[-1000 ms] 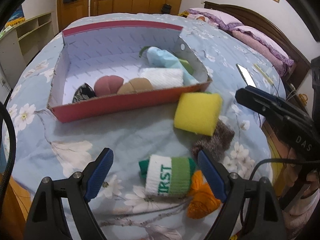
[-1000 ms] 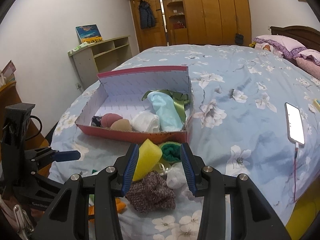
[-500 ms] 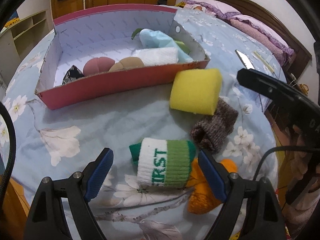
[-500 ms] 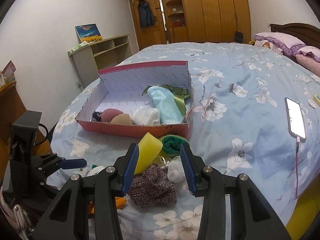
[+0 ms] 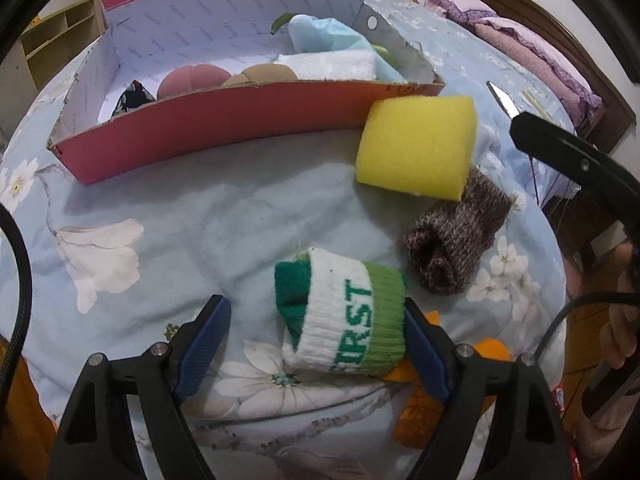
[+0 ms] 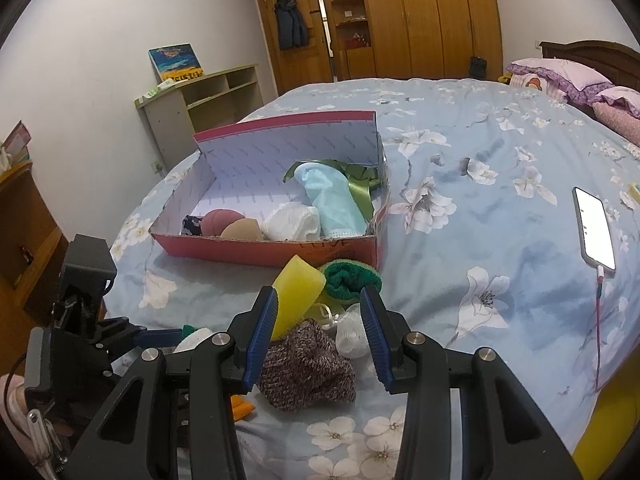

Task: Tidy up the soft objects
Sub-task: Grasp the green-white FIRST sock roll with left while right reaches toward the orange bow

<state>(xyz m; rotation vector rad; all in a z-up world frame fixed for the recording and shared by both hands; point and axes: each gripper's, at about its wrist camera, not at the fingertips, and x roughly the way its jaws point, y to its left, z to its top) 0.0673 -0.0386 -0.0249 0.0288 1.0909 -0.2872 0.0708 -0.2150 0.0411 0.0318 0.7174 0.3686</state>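
Observation:
A rolled white-and-green sock (image 5: 344,328) lies on the flowered bedspread between the fingers of my left gripper (image 5: 312,308). The jaws are closing: the right pad is at the roll's green end and the left pad stands clear of it. Behind the roll are a yellow sponge (image 5: 416,144), a brown knitted sock (image 5: 456,244) and an orange cloth (image 5: 416,412). The red cardboard box (image 5: 224,120) holds several soft items. My right gripper (image 6: 318,300) hovers open over the knitted sock (image 6: 308,368) and the sponge (image 6: 298,292), holding nothing.
A green towel roll (image 6: 348,280) and a white mesh ball (image 6: 352,332) lie by the box corner (image 6: 376,248). A lit phone (image 6: 596,228) on its cable rests on the bed to the right. Pillows, a wardrobe and a shelf stand beyond.
My left gripper has sunk toward the bed and tilted down, so the white-and-green sock roll now sits between its fingers. The right gripper has stayed put.

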